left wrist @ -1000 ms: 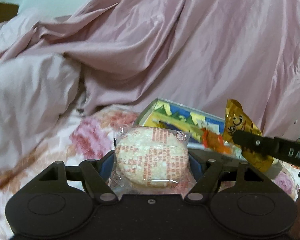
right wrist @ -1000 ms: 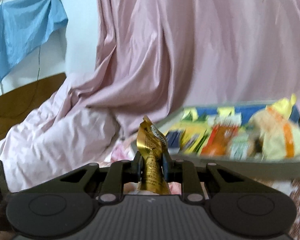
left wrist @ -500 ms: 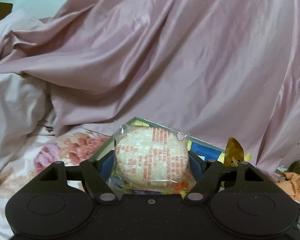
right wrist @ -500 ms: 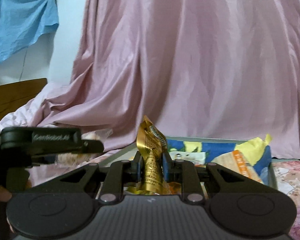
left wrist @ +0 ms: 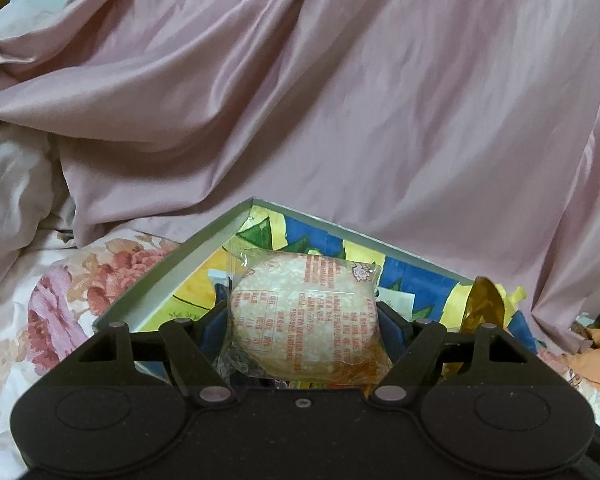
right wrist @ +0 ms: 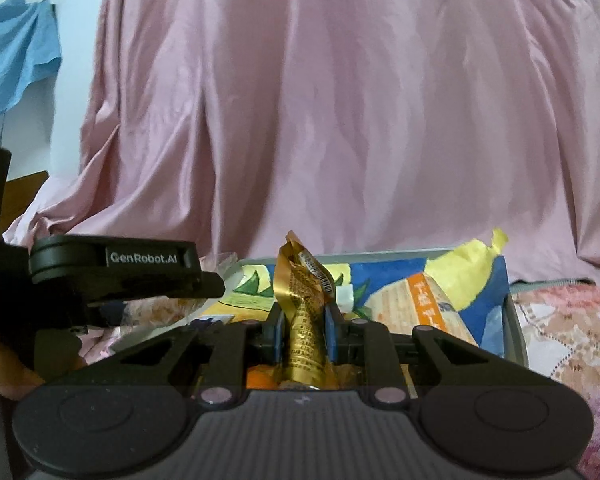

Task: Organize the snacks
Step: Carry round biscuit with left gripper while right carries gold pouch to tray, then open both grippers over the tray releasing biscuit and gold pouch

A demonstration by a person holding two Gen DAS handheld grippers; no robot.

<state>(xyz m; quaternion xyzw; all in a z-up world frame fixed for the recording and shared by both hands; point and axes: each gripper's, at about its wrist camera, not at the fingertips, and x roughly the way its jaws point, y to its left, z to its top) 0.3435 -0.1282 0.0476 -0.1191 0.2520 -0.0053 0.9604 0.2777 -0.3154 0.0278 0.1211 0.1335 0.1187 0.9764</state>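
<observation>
1. A shallow grey-walled box (left wrist: pixel 162 280) is sitting on the bed, its floor printed in blue, yellow and green; in the right wrist view the same box (right wrist: pixel 514 328) is holding a pale ribbed packet with an orange band (right wrist: pixel 416 312) that is leaning against a yellow wrapper (right wrist: pixel 468 272) at the far right corner.
2. The left gripper (left wrist: pixel 302 320) is standing fairly wide, its blue pads pressing both sides of a round rice cracker in clear wrap (left wrist: pixel 304 316), which is hanging over the box's near left part, above the floor rather than lying on it.
3. The right gripper (right wrist: pixel 302 320) is closed tight on a crumpled gold wrapper (right wrist: pixel 302 300), which is standing upright between the pads, over the near edge of the box; its gold top (left wrist: pixel 486 304) is showing at the right in the left wrist view.
4. The left gripper's black body (right wrist: pixel 116 268) is reaching in from the left of the right wrist view, just beside the gold wrapper.
5. The box is resting on a floral bedsheet (left wrist: pixel 60 304) in pinks and creams.
6. A large pink satin cloth (left wrist: pixel 340 100) is draping down behind the box, filling most of both views.
7. A blue cloth (right wrist: pixel 12 52) is hanging on the pale wall at the upper left.
</observation>
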